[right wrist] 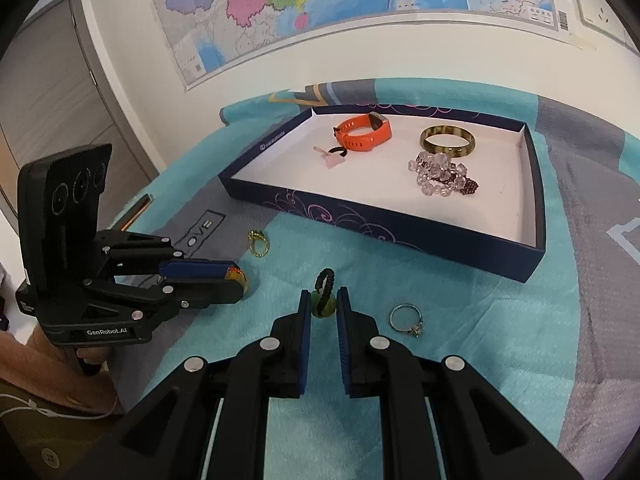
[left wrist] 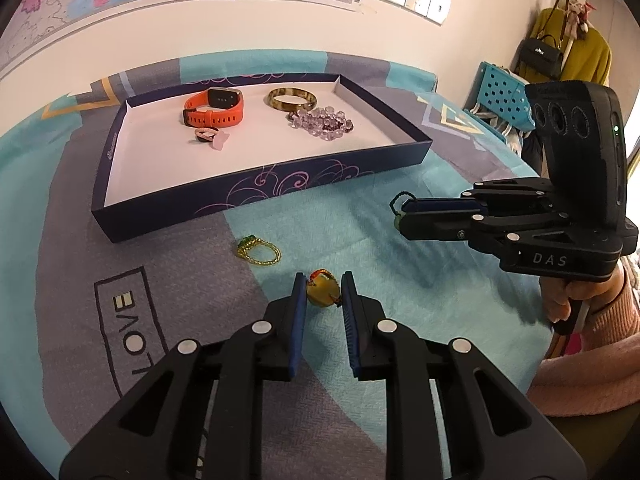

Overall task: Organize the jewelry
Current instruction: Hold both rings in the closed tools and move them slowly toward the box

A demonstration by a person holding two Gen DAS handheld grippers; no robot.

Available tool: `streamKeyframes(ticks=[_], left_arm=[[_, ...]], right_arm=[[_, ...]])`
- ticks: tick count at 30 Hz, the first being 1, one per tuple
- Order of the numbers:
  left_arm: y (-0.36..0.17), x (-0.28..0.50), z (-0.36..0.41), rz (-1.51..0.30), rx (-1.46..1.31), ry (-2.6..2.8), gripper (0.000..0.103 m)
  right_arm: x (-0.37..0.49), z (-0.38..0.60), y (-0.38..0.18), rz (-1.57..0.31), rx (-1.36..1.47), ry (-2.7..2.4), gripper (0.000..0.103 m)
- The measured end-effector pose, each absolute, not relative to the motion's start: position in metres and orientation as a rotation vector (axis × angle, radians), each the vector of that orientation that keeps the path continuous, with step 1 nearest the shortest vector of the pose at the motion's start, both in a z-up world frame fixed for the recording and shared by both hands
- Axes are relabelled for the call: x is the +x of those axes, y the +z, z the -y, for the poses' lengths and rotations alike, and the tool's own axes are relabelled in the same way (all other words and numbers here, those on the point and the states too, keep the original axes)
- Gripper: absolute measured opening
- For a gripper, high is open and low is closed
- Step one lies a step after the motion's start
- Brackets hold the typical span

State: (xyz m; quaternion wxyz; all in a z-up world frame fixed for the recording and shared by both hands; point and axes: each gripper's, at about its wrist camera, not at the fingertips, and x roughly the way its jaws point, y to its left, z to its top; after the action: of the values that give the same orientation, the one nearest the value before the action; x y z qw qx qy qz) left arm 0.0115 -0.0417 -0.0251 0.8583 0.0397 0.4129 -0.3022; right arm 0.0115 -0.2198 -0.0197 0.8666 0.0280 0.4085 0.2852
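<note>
Here the left gripper [left wrist: 324,286] pinches an amber bead pendant [left wrist: 322,295] between its blue pads, low over the teal-and-grey cloth [left wrist: 360,216]. The right gripper [right wrist: 324,300] is closed on a green bead with a black cord loop [right wrist: 323,307]. A gold ring [left wrist: 258,252] and a silver ring [right wrist: 406,318] lie on the cloth. The navy box tray [left wrist: 256,196] holds an orange watch [left wrist: 212,110], a bangle [left wrist: 292,98] and a crystal bead bracelet [left wrist: 322,120].

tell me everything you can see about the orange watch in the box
The orange watch has a ribbed, rubbery-looking strap with rows of holes and a dark rectangular face in a pale metallic case. Its strap is fastened into a loop and it rests on the box's white floor, near the far left corner. A small ring with a pink stone lies just in front; whether they touch is unclear.
</note>
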Motion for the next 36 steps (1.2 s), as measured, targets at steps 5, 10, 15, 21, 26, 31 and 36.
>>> streamKeyframes(ticks=[5,10,15,21,26,31,36], left_arm=[[-0.022,0.011,0.038,-0.86,0.056,-0.637,0.018],[-0.018,0.012,0.036,-0.845,0.038,-0.636,0.018],[-0.014,0.015,0.033,-0.833,0.018,-0.63,0.018],[-0.011,0.019,0.033,-0.823,0.006,-0.621,0.018],[-0.007,0.023,0.031,-0.81,-0.01,-0.616,0.018],[-0.004,0.026,0.029,-0.801,-0.022,-0.611,0.018],[-0.003,0.027,0.029,-0.799,-0.026,-0.609,0.018]], right_arm=[[0.013,0.218,-0.017,-0.846,0.067,0.601,0.011],[0.016,0.216,-0.015,-0.835,0.073,0.606,0.011],[0.017,0.217,-0.013,-0.831,0.081,0.611,0.011],[0.02,0.217,-0.011,-0.822,0.088,0.611,0.011],[0.022,0.218,-0.009,-0.815,0.095,0.61,0.011],[0.024,0.218,-0.009,-0.812,0.102,0.612,0.011],[0.024,0.218,-0.009,-0.812,0.105,0.619,0.011]])
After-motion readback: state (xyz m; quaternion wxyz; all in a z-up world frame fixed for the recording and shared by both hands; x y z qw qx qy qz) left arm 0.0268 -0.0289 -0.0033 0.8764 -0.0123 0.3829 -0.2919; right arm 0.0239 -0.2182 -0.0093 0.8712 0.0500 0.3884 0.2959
